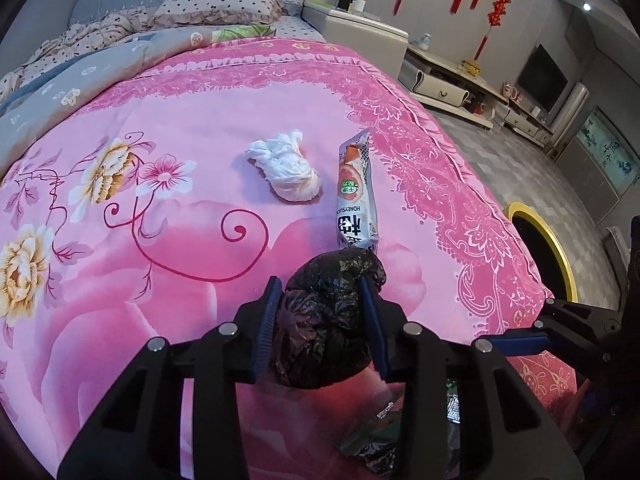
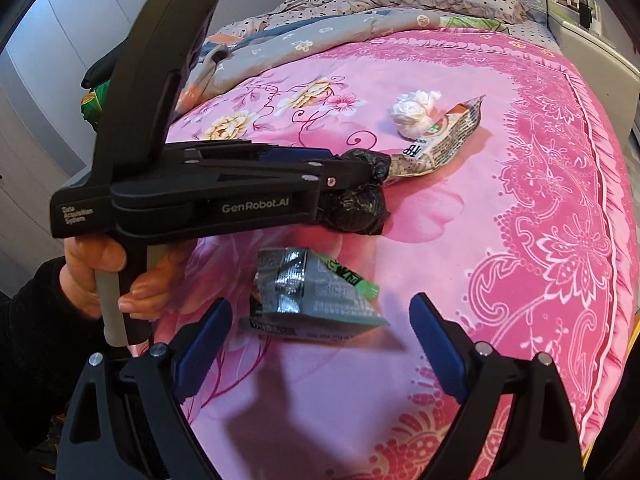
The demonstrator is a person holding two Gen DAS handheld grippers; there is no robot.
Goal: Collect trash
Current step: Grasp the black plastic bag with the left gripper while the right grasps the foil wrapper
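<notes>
My left gripper [image 1: 320, 320] is shut on a crumpled black plastic bag [image 1: 324, 320] just above the pink bedspread; it also shows in the right wrist view [image 2: 356, 204]. Beyond it lie a white crumpled tissue [image 1: 286, 168] and an orange-and-white snack wrapper [image 1: 356, 192], both on the bed; they also show in the right wrist view as the tissue [image 2: 414, 114] and wrapper [image 2: 440, 136]. My right gripper [image 2: 320, 332] is open and empty, with a grey-green foil wrapper [image 2: 316, 300] lying on the bed between and just beyond its fingers.
A pink floral bedspread [image 1: 160, 240] covers the bed. Rumpled grey and dotted bedding with a pillow [image 1: 216, 4] lies at the head. A black bin with a yellow rim [image 1: 548, 248] stands on the floor at the bed's right side. A white nightstand [image 1: 360, 32] stands further back.
</notes>
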